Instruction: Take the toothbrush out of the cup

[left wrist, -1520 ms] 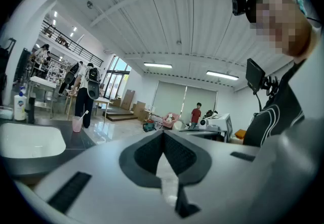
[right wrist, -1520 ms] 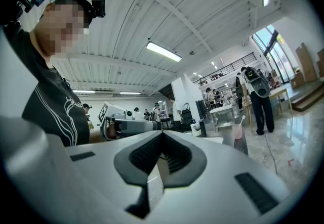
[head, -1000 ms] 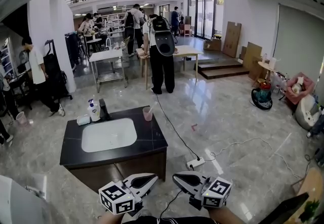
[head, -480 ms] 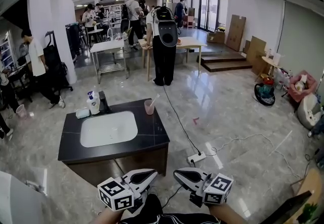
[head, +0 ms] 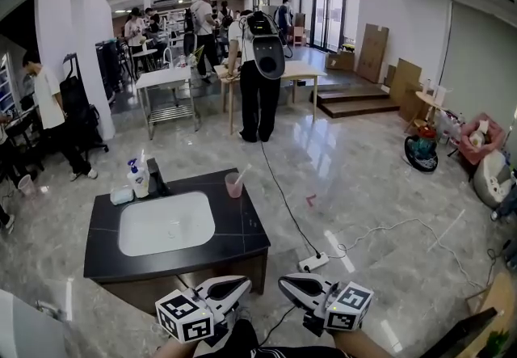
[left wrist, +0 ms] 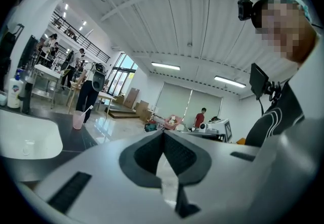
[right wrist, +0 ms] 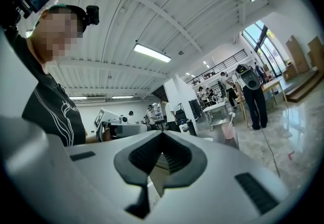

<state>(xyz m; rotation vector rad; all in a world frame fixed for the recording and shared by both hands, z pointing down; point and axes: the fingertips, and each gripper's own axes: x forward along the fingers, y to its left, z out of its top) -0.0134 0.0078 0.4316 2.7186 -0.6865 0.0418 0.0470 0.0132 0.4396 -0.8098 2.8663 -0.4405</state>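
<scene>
A pink cup (head: 234,185) stands at the far right corner of the black counter (head: 242,233), with a white toothbrush (head: 242,174) leaning out of it. The cup (left wrist: 78,119) and toothbrush (left wrist: 87,110) show small at the left of the left gripper view. In the right gripper view the cup (right wrist: 229,130) appears at the right. My left gripper (head: 242,284) and right gripper (head: 284,283) hang low in front of the counter, well short of the cup. Both are shut with nothing held; their tips (left wrist: 163,134) (right wrist: 162,135) meet.
A white sink (head: 166,223) is set into the counter. A soap bottle (head: 137,179), a black faucet (head: 153,177) and a small white dish (head: 121,195) stand at its far left. A power strip (head: 313,261) and cables lie on the floor to the right. People stand at tables (head: 299,71) farther back.
The view has swung slightly, so the counter now sits a little lower and further left. Both grippers stay shut in about the same spot.
</scene>
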